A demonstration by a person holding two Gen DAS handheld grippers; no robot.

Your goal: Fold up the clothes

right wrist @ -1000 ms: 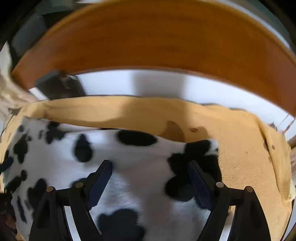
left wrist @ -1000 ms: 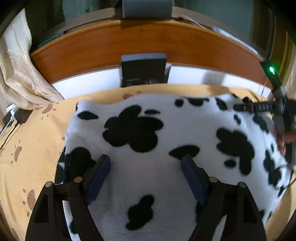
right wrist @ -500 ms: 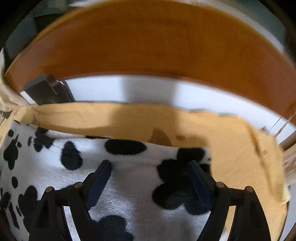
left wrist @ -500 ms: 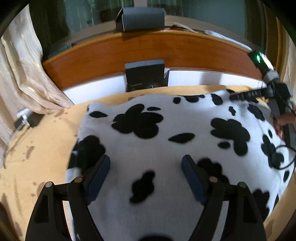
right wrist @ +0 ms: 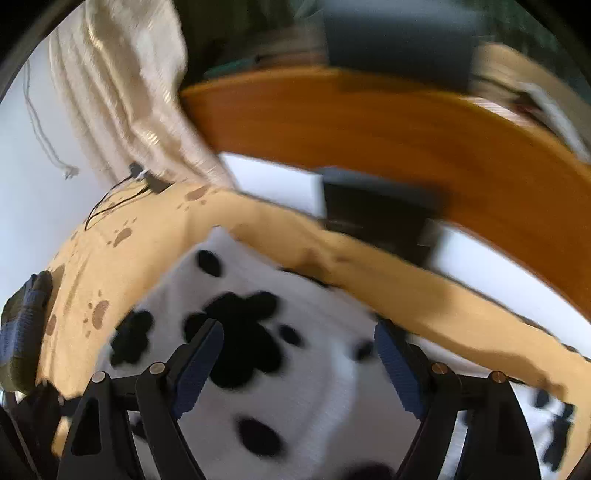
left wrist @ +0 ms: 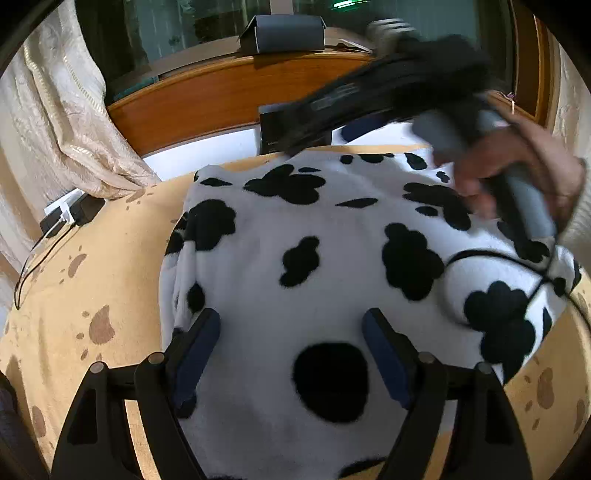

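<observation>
A white fleece garment [left wrist: 314,229] with black cow spots lies spread on a yellow bedsheet [left wrist: 110,266] printed with paws. My left gripper [left wrist: 290,317] hovers open over the garment's near part, with nothing between its blue pads. In the left wrist view a person's hand [left wrist: 517,166] holds the right gripper's grey handle above the garment's far right side, blurred by motion. In the right wrist view my right gripper [right wrist: 299,328] is open above the garment [right wrist: 325,321] near its far edge, and nothing is pinched.
A wooden headboard [left wrist: 207,103] runs along the back, with a dark box [left wrist: 273,133] leaning against it and a grey box [left wrist: 284,33] on top. A cream curtain [left wrist: 55,122] and a charger [left wrist: 74,214] are at the left. A black cable [left wrist: 498,258] crosses the garment's right side.
The right gripper has swung quickly leftward over the garment and rolled, and now crosses the top right of the left wrist view. The left gripper has drawn back towards the garment's near edge. Both stay open.
</observation>
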